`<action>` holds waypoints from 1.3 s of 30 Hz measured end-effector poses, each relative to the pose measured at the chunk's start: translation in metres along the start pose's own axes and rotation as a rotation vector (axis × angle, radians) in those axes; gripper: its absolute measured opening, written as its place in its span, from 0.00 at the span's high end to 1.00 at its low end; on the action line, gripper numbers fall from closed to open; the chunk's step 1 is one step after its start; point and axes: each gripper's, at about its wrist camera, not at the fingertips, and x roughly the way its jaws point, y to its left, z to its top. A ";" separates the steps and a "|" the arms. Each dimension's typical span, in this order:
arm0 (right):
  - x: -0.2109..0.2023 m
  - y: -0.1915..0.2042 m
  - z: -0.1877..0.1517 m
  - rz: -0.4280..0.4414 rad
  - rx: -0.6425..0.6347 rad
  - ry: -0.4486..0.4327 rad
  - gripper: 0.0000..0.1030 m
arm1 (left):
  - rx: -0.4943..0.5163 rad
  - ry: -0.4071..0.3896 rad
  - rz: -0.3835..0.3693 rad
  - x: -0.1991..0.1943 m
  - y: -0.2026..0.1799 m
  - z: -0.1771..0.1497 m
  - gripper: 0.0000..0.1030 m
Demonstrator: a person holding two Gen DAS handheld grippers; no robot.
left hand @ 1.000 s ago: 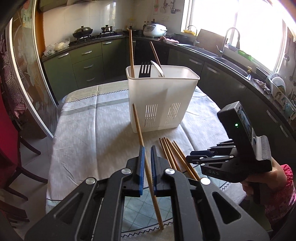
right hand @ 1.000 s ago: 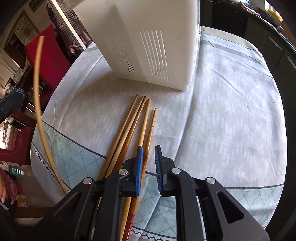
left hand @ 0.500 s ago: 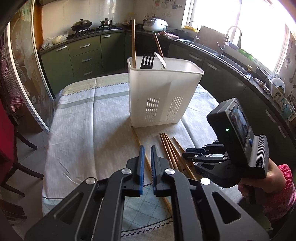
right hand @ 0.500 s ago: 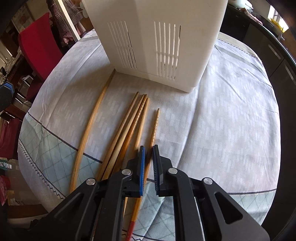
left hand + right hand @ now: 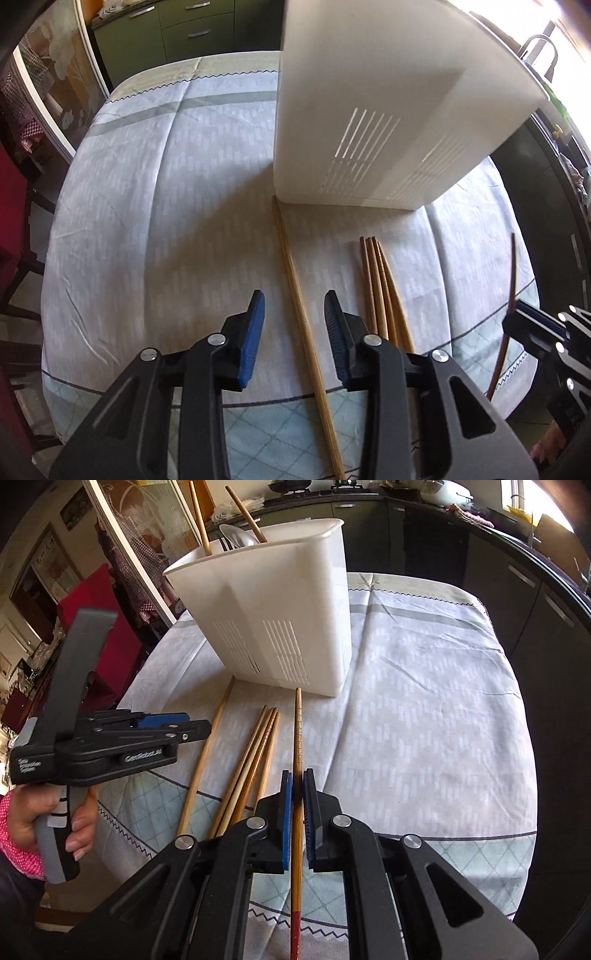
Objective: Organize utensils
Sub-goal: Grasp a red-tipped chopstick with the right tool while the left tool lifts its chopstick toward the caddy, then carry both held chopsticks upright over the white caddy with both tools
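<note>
Three chopsticks (image 5: pixel 255 753) lie bundled near the worktop (image 5: pixel 424 709) front edge, open cloth rightward. Right gripper (image 5: pixel 297 805) fingers pinch a red-tipped chopstick (image 5: pixel 297 723); left gripper (image 5: pixel 293 328) fingers are spreading around a pale chopstick (image 5: pixel 295 280).

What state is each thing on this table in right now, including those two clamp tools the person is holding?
Left gripper: jaws opening, astride the pale chopstick, pads not touching it.
Pale chopstick: lying flat on the tablecloth.
Right gripper: shut on the red-tipped chopstick.
Red-tipped chopstick: clamped, pointing toward the basket.
Chopstick bundle: lying loose on the cloth.
White basket: upright, holding a fork, a spoon and two chopsticks.
</note>
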 end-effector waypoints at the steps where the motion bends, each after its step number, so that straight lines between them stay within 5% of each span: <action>1: -0.002 0.000 -0.002 0.005 0.002 -0.005 0.93 | 0.000 0.006 0.010 0.003 -0.001 0.002 0.69; 4: -0.011 -0.014 -0.005 0.024 0.006 -0.014 0.93 | -0.002 0.043 0.022 0.014 -0.004 0.005 0.71; 10: -0.022 -0.029 -0.011 0.050 0.010 -0.029 0.93 | 0.039 0.054 0.085 0.025 -0.015 0.007 0.91; 15: -0.030 -0.031 -0.014 0.060 0.015 -0.046 0.93 | 0.031 0.061 0.055 0.025 -0.015 0.009 0.92; 25: -0.064 -0.029 -0.012 0.083 0.008 -0.124 0.93 | 0.098 -0.222 0.016 -0.063 0.006 -0.020 1.00; 31: -0.070 -0.012 -0.010 0.087 -0.023 -0.134 0.93 | 0.096 -0.268 -0.022 -0.096 0.021 -0.033 1.00; 39: -0.075 -0.004 -0.011 0.081 -0.043 -0.135 0.93 | 0.072 -0.083 0.000 -0.048 0.023 -0.021 0.94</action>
